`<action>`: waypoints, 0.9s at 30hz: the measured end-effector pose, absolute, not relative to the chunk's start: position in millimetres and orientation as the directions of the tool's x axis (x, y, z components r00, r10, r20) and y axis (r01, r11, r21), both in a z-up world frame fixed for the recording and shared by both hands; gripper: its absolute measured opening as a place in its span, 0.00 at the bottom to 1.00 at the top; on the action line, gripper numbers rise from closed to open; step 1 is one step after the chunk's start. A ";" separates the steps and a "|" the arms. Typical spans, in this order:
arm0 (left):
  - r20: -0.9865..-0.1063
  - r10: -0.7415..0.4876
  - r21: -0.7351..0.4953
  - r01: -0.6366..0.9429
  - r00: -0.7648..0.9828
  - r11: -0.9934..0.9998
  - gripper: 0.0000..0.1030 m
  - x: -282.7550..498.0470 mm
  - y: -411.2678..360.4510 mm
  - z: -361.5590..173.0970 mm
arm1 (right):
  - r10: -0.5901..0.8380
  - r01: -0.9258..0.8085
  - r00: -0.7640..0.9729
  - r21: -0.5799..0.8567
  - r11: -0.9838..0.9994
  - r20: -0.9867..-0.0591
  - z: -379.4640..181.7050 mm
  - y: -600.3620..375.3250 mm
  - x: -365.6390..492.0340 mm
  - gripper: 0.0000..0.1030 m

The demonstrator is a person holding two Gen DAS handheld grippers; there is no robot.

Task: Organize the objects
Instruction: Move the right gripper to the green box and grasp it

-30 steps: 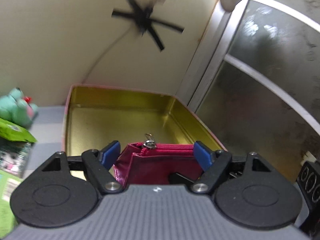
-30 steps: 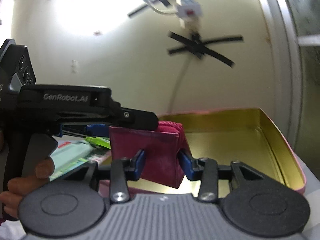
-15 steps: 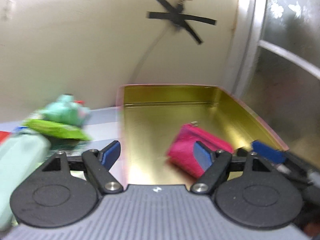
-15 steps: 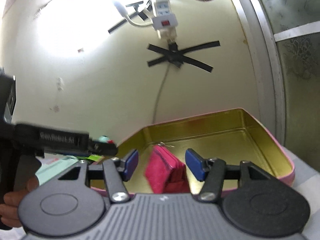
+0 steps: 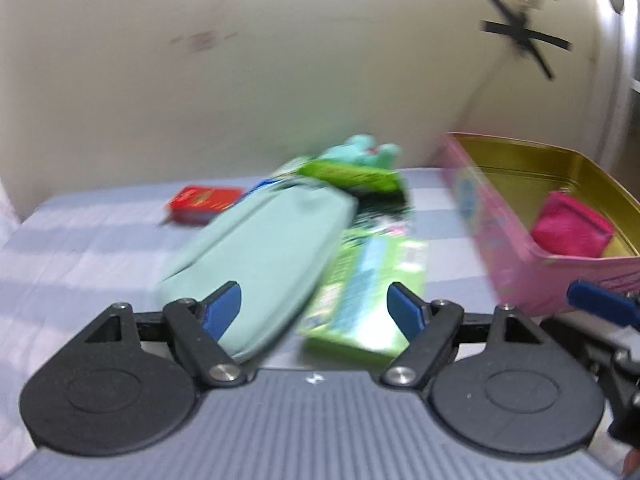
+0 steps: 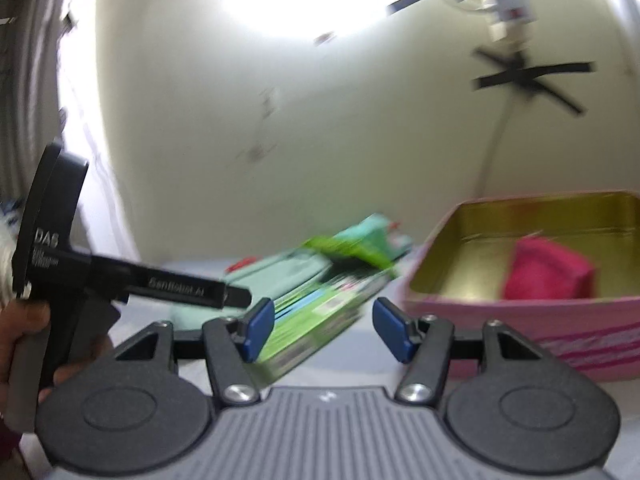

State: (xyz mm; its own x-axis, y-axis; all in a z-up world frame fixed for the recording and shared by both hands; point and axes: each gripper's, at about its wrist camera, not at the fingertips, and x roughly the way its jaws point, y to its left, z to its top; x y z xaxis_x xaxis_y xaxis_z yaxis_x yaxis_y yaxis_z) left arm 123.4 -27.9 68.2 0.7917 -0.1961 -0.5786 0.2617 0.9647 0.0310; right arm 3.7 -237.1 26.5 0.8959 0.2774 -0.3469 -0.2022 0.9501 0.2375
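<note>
A magenta zip purse point(image 5: 572, 230) lies inside the pink tin point(image 5: 516, 256) with the gold lining, at the right. In the right wrist view the purse point(image 6: 548, 272) rests in the tin point(image 6: 528, 320), right of my fingers. My left gripper point(image 5: 316, 312) is open and holds nothing; it hangs over a mint-green pouch point(image 5: 264, 248) and a green box point(image 5: 368, 288). My right gripper point(image 6: 324, 332) has its jaws opening with nothing between them, and the green box point(image 6: 316, 312) lies on the table beyond them. One blue right fingertip point(image 5: 600, 308) shows at the left wrist view's right edge.
A red box point(image 5: 204, 202) lies at the back left. A green packet point(image 5: 348, 174) and a mint plush toy point(image 5: 366, 148) sit against the wall behind the pouch. A hand point(image 6: 20, 340) holds the left gripper's handle. The striped tablecloth point(image 5: 80, 248) is bare at the left.
My right gripper let go of the magenta purse, which now lies in the tin. Both grippers swung left, away from the tin and toward the pile of pouch and boxes.
</note>
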 end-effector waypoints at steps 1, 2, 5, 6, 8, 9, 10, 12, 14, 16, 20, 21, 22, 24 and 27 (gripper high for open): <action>-0.581 -0.191 0.017 0.246 0.791 0.969 0.79 122.9 -15.5 67.1 | 0.291 -0.216 0.885 0.232 0.948 -0.365 23.6 -226.5 6.6 0.55; -0.583 -0.185 0.001 0.228 0.792 0.974 0.79 123.6 -2.0 65.6 | 0.302 -0.228 0.872 0.226 0.947 -0.385 20.1 -216.6 10.1 0.58; -0.596 -0.178 -0.074 0.168 0.783 0.983 0.79 127.9 33.7 59.6 | 0.307 -0.242 0.840 0.198 0.950 -0.447 10.7 -193.8 26.8 0.68; -0.602 -0.188 -0.110 0.153 0.776 0.982 0.79 129.0 45.5 57.4 | 0.301 -0.242 0.833 0.184 0.953 -0.465 8.4 -187.9 33.1 0.75; -0.606 -0.211 -0.163 0.140 0.767 0.977 0.79 127.5 59.9 53.9 | 0.277 -0.239 0.820 0.140 0.961 -0.502 4.0 -176.8 48.8 0.84; -0.601 -0.224 -0.180 0.144 0.768 0.973 0.79 125.7 64.9 52.8 | 0.257 -0.234 0.818 0.110 0.966 -0.515 2.8 -172.0 57.0 0.86; -0.594 -0.239 -0.190 0.154 0.768 0.970 0.79 125.2 67.2 51.9 | 0.230 -0.225 0.821 0.074 0.971 -0.522 0.7 -166.8 63.5 0.86; -0.579 -0.285 -0.217 0.193 0.764 0.957 0.79 119.7 67.4 51.5 | 0.180 -0.218 0.824 -0.008 0.976 -0.537 -4.7 -155.5 75.3 0.95; -0.572 -0.355 -0.250 0.255 0.740 0.934 0.79 119.6 63.0 49.9 | 0.164 -0.232 0.837 -0.068 0.970 -0.522 -2.0 -153.3 89.7 0.98; -0.571 -0.414 -0.284 0.302 0.709 0.910 0.79 121.3 56.9 46.9 | 0.162 -0.206 0.848 -0.032 0.978 -0.504 8.9 -160.4 103.7 0.98; -0.572 -0.498 -0.356 0.349 0.652 0.867 0.78 123.8 47.0 39.0 | 0.233 -0.201 0.808 0.119 0.972 -0.541 27.5 -179.2 146.8 0.93; -0.577 -0.514 -0.373 0.355 0.635 0.857 0.78 121.9 41.2 35.7 | 0.214 -0.176 0.785 0.123 0.977 -0.581 26.4 -181.2 161.9 0.88; -0.584 -0.530 -0.389 0.361 0.614 0.848 0.78 123.7 35.5 31.9 | 0.200 -0.150 0.758 0.133 0.980 -0.621 23.0 -184.7 176.7 0.78; -0.601 -0.566 -0.437 0.362 0.564 0.824 0.78 128.8 23.5 24.3 | 0.211 -0.116 0.694 0.181 0.976 -0.689 12.9 -191.5 201.9 0.57; -0.606 -0.591 -0.495 0.329 0.533 0.804 0.78 129.7 13.6 14.9 | 0.245 -0.124 0.658 0.219 0.968 -0.712 5.4 -196.5 209.0 0.55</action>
State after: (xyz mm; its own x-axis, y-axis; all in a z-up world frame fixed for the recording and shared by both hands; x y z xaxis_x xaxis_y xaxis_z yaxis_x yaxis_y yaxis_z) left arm 129.7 13.6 14.9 0.5328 -0.5908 -0.6058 0.3288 0.8042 -0.4951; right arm 209.0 -196.5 5.4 0.6581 0.2454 -0.7118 -0.1242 0.9678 0.2188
